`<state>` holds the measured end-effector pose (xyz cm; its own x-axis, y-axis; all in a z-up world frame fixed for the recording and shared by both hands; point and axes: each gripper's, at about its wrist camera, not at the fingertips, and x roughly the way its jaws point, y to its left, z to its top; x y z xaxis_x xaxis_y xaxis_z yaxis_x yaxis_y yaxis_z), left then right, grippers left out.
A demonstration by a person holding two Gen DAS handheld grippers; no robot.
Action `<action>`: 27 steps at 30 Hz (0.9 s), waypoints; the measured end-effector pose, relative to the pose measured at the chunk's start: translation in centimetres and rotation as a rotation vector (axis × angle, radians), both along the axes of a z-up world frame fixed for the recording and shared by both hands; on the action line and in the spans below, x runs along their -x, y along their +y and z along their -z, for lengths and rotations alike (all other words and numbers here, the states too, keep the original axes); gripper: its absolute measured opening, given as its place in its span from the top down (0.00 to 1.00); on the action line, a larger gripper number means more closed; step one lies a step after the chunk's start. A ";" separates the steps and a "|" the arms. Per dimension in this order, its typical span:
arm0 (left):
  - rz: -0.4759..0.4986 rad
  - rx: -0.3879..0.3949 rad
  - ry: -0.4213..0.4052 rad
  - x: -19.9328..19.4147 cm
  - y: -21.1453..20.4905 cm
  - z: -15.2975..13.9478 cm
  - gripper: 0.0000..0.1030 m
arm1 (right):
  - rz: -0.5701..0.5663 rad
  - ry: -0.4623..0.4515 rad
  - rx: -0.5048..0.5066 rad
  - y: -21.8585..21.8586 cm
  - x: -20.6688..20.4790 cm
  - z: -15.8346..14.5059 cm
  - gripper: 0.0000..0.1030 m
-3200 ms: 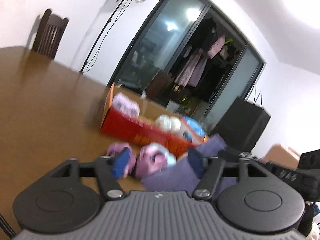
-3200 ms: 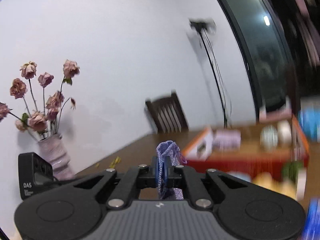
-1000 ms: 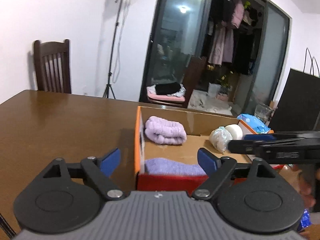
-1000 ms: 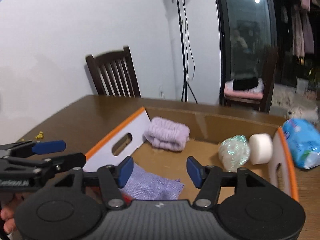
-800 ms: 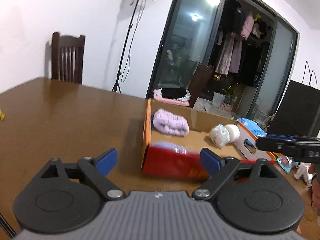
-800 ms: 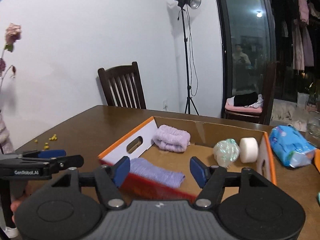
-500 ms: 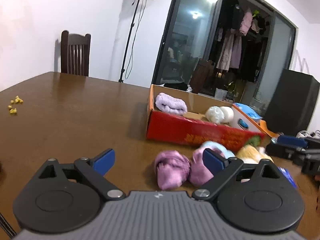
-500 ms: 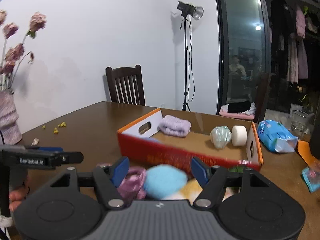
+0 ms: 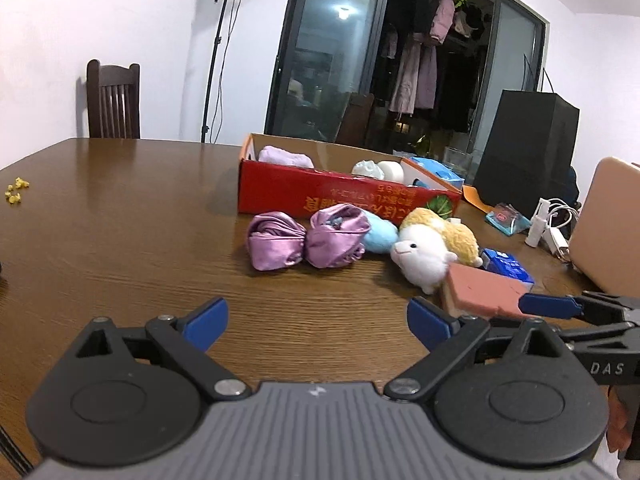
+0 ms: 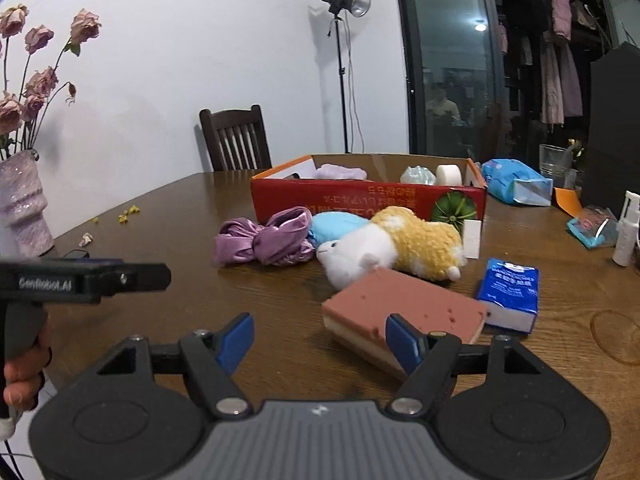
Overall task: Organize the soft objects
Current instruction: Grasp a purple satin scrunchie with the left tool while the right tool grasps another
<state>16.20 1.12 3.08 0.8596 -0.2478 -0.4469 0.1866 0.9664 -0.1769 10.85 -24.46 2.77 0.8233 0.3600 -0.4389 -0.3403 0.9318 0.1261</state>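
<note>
A red cardboard box (image 9: 344, 194) (image 10: 368, 200) stands on the wooden table and holds a rolled lilac towel (image 9: 285, 157), a white mesh puff (image 9: 367, 169) and a white round sponge (image 9: 390, 169). In front of it lie a shiny purple fabric bundle (image 9: 306, 236) (image 10: 264, 242), a light blue soft ball (image 9: 380, 233), a white and yellow plush animal (image 9: 436, 246) (image 10: 392, 246) and a pink sponge block (image 10: 404, 312) (image 9: 480, 290). My left gripper (image 9: 316, 322) is open and empty, held back from the pile. My right gripper (image 10: 320, 338) is open and empty, just short of the sponge block.
A blue tissue pack (image 10: 510, 292) lies right of the sponge. A blue wipes bag (image 10: 514, 180), a teal packet (image 10: 592, 226) and a white spray bottle (image 10: 628, 228) sit further right. A lilac vase with dried roses (image 10: 24, 204) stands at the left. A chair (image 10: 236, 142) is behind the table.
Both grippers have drawn back from the box after letting go of the purple cloth, which now lies inside. The loose pile in front of the box has come into full view.
</note>
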 end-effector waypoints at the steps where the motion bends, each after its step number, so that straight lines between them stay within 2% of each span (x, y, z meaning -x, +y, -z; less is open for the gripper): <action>1: 0.003 0.000 0.000 -0.1 -0.1 0.0 0.05 | 0.002 -0.002 -0.003 0.0 0.0 0.0 0.30; 6: -0.015 0.014 0.010 -1.5 0.4 0.2 0.05 | -0.002 -0.029 -0.038 -0.1 -1.1 -0.4 0.31; 11: -0.054 -0.002 0.016 -5.2 1.2 0.2 0.05 | -0.023 -0.035 -0.040 1.1 -4.6 -1.2 0.39; 13: -0.077 -0.007 0.011 -7.3 1.8 0.0 0.08 | -0.037 -0.034 -0.040 2.0 -6.4 -1.5 0.43; 15: -0.086 0.006 0.008 -9.1 2.4 -0.3 0.16 | -0.047 -0.039 -0.048 3.0 -8.0 -1.8 0.45; 17: -0.064 0.044 0.022 -11.2 3.2 -0.3 0.24 | -0.049 -0.027 -0.041 4.2 -10.1 -1.9 0.53; 21: -0.035 0.129 0.127 -15.0 4.3 0.8 0.38 | -0.052 0.024 -0.040 6.5 -14.1 -1.3 0.64; 23: -0.003 0.140 0.161 -15.9 4.4 1.6 0.55 | -0.057 0.063 -0.023 7.5 -15.5 -0.8 0.74; 27: 0.024 0.170 0.158 -15.9 4.7 2.5 0.61 | -0.050 0.107 0.029 8.7 -16.7 0.6 0.80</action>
<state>32.13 5.82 0.59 0.7751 -0.3506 -0.5256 0.1666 0.9159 -0.3652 27.58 -15.74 2.15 0.7523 0.3853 -0.5345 -0.3724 0.9178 0.1374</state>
